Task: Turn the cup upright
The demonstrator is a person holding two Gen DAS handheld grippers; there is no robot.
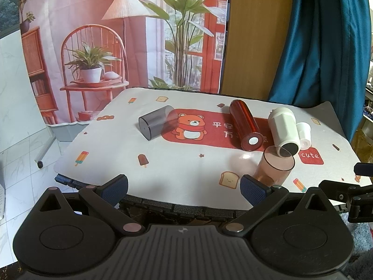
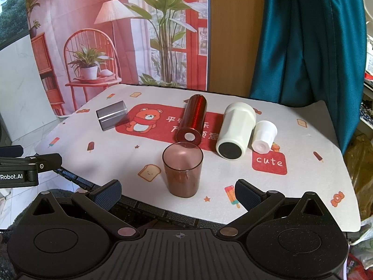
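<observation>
From the left wrist camera, the left gripper [image 1: 184, 186] hung wide apart and empty at the near edge of the surface [image 1: 181, 170], which was covered by a white cloth printed with a bear, ice lollies and toast. A translucent pink cup [image 1: 275, 165] stood upright near the front right, just beyond the right-hand fingertip. Farther back, four cups lay on their sides: a smoky grey cup [image 1: 157, 121] at the left, well apart from the others, then a glossy red cup [image 1: 246, 126], a large white cup [image 1: 283, 127] and a small white cup [image 1: 305, 134] touching it at the right.

From the right wrist camera, the right gripper [image 2: 178, 193] was likewise spread open and held nothing. The pink cup [image 2: 183, 170] stood directly ahead, mouth up, between the line of its fingers. The red cup [image 2: 193, 121] lay just behind it, base toward the camera, with the large white cup [image 2: 235, 131] and small white cup [image 2: 264, 136] to the right and the grey cup [image 2: 112, 117] far left.

The pink cup already looked righted; the fallen ones probably remained to be flipped. They appeared to be light, rigid plastic, smooth and likely slippery, and apt to roll. A grip across the cylindrical wall near mid-length seemed safest.
</observation>
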